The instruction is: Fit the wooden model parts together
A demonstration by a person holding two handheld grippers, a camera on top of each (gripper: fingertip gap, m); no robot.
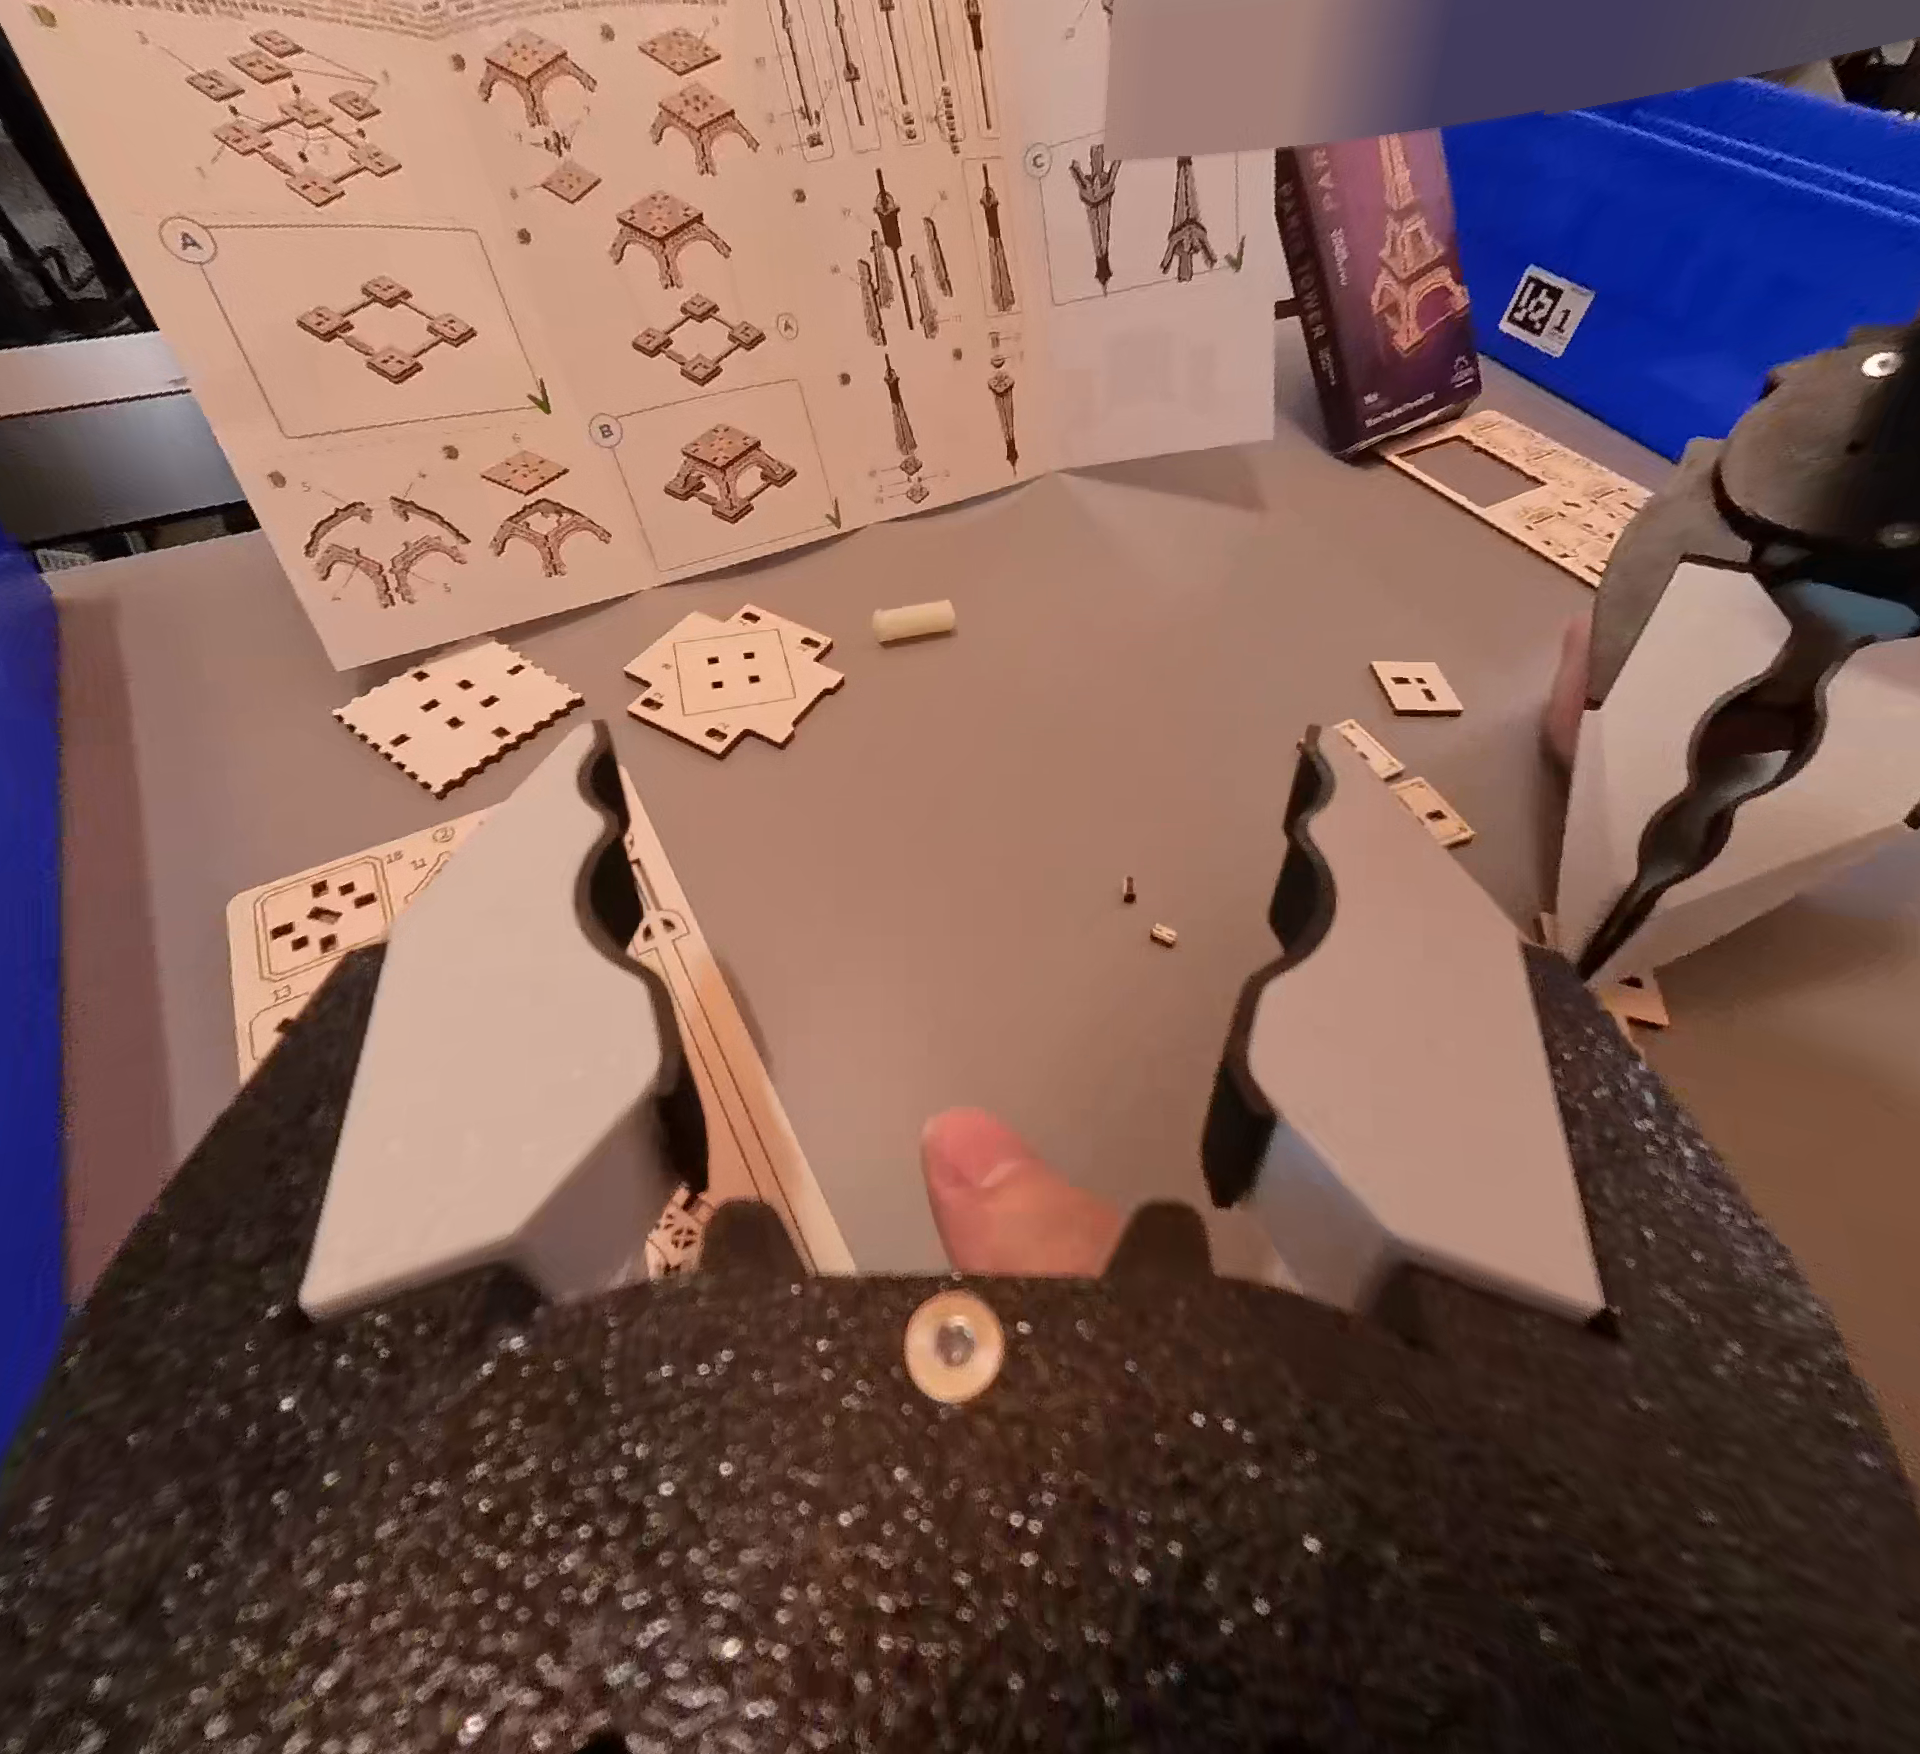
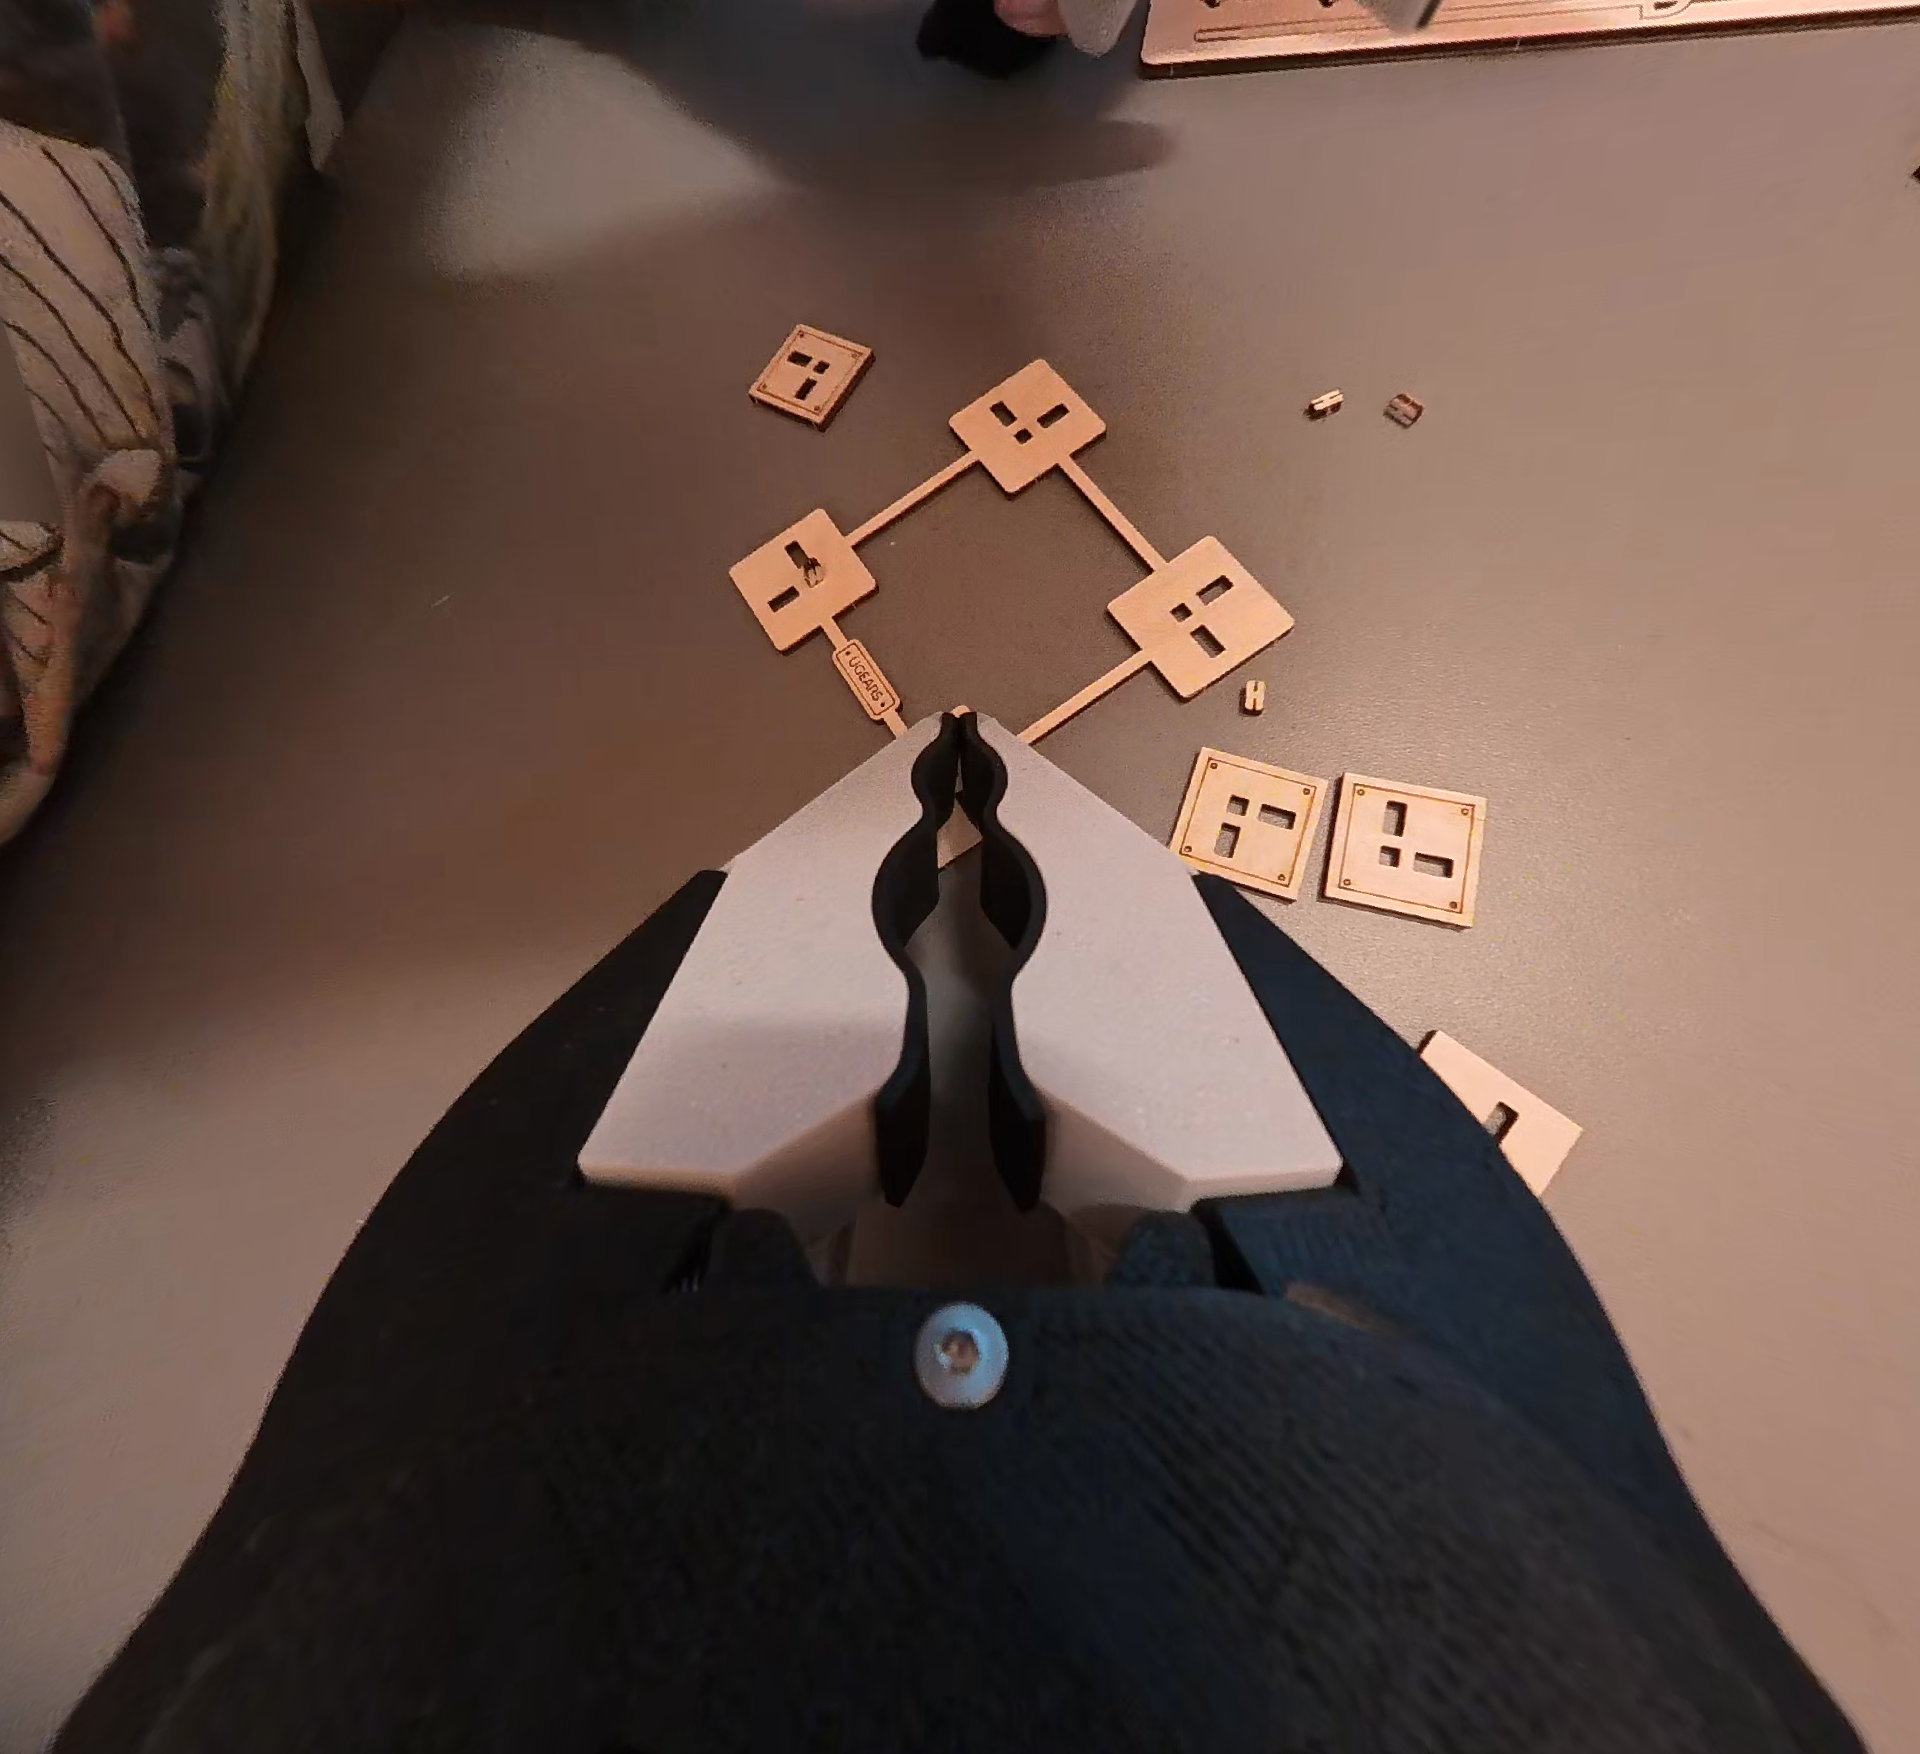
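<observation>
My right gripper (image 2: 958,722) is shut, with its tips down on the near corner of a square wooden frame (image 2: 1122,515) of corner pads joined by thin bars. That near pad is hidden under the fingers, and I cannot tell whether a tiny piece is pinched. Loose square pads lie at the far left (image 2: 810,377), the right (image 2: 1250,821) (image 2: 1405,850) and under the gripper body (image 2: 1501,1122). Tiny connectors (image 2: 1325,402) (image 2: 1255,695) lie nearby. My left gripper (image 1: 956,769) is open and empty above bare table. The right gripper (image 1: 1595,961) shows at its right.
An instruction sheet (image 1: 623,250) stands at the back, with a scalloped plate (image 1: 452,717), a cross-shaped plate (image 1: 732,676) and a cream cylinder (image 1: 914,621) before it. A part sheet (image 1: 312,925) lies under the left finger. The model box (image 1: 1371,291) and a blue bin (image 1: 1683,218) stand back right.
</observation>
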